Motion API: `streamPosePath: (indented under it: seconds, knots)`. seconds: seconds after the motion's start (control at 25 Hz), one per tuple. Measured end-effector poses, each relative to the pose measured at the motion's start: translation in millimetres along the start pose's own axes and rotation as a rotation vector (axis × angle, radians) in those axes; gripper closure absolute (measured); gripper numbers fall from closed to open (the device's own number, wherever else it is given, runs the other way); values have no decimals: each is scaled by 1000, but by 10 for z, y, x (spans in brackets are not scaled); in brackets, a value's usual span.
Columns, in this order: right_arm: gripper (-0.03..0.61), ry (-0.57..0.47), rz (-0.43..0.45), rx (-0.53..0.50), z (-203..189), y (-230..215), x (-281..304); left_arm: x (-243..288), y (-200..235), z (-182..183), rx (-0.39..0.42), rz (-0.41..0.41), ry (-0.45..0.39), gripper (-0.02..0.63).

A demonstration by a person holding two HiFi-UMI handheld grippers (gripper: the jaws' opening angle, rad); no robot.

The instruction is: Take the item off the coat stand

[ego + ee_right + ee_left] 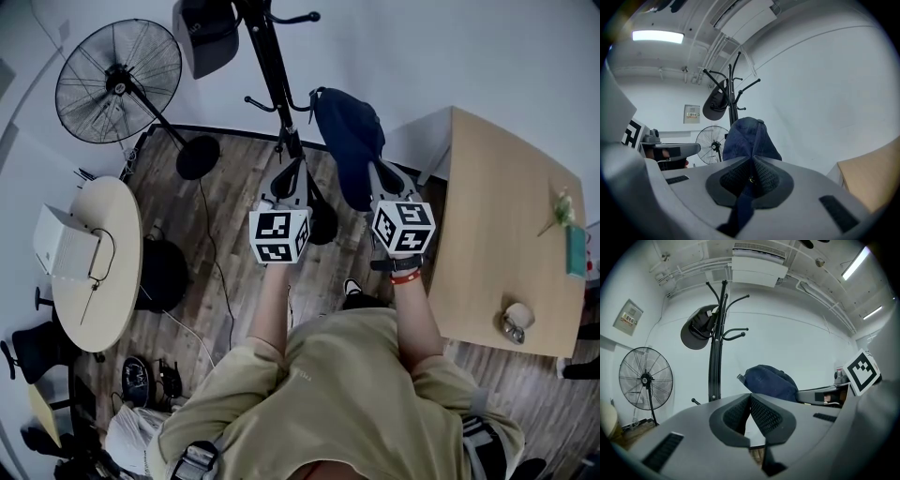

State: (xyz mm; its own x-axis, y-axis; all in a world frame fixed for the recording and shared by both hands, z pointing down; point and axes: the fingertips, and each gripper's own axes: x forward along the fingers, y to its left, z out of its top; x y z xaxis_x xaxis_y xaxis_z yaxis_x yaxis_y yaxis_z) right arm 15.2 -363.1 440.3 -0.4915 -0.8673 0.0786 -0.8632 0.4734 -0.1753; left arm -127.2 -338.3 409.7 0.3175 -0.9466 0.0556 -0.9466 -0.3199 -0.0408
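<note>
A navy blue cap (349, 141) hangs free of the black coat stand (272, 75), just to its right. My right gripper (380, 183) is shut on the cap's lower edge. In the right gripper view the cloth (747, 138) rises from between the closed pads of that gripper (752, 161). My left gripper (289, 173) hovers by the stand's pole. Its pads meet at the tip (750, 397) with nothing between them. A second, black cap (206, 36) still hangs on an upper hook (698, 329).
A pedestal fan (117, 82) stands left of the coat stand. A round table (94, 281) with a white box is at far left. On the right, a wooden table (506, 234) holds small items. Cables and bags lie on the wooden floor.
</note>
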Motion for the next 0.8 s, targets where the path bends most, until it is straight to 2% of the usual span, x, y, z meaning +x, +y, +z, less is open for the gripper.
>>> streamPosePath:
  seconds: [0.56, 0.8]
  knots:
    - [549, 5, 13, -22, -12, 105, -36, -30, 31, -95, -21, 18, 2, 591]
    - [549, 6, 9, -26, 12, 72, -38, -39, 8, -17, -16, 30, -28, 591]
